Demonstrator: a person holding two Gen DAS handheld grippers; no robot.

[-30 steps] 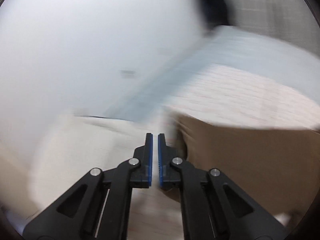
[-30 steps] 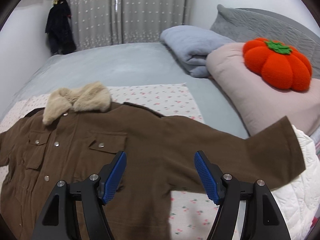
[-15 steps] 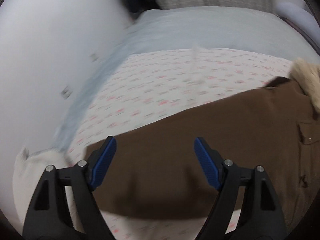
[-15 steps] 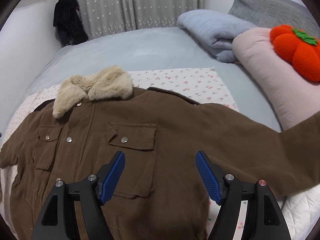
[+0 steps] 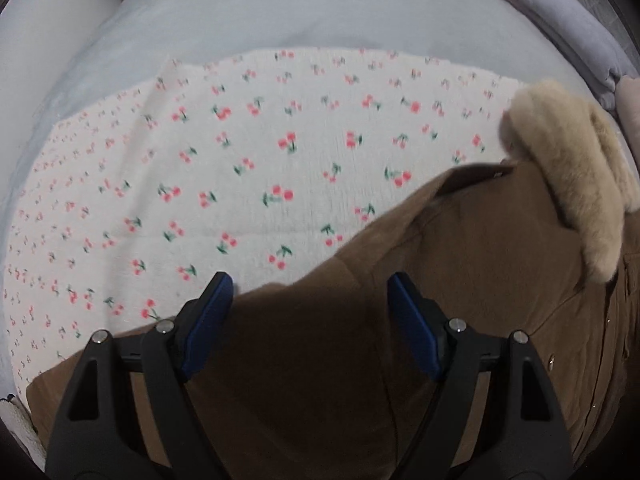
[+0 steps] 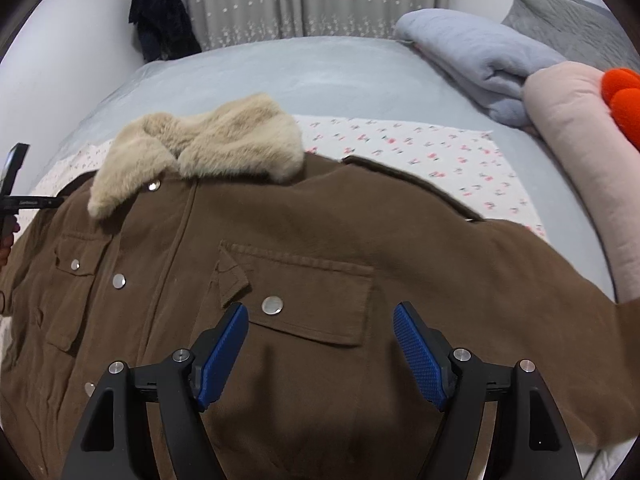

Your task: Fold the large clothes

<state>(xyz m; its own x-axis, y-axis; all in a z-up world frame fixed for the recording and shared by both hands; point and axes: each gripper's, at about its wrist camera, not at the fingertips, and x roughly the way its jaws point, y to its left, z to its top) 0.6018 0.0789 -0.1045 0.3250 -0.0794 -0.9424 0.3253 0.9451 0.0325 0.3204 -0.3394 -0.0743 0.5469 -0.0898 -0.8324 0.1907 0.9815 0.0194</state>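
On cherry-print sheet (image 5: pixel 280 152): brown jacket (image 6: pixel 320 248) spread flat, front up, beige fur collar (image 6: pixel 208 140). Both jaws wide apart, empty.

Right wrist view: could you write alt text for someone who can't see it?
A brown jacket with a beige fur collar lies spread flat, front up, on a cherry-print sheet on a grey bed. The open right tongs hover over its chest pocket, holding nothing.
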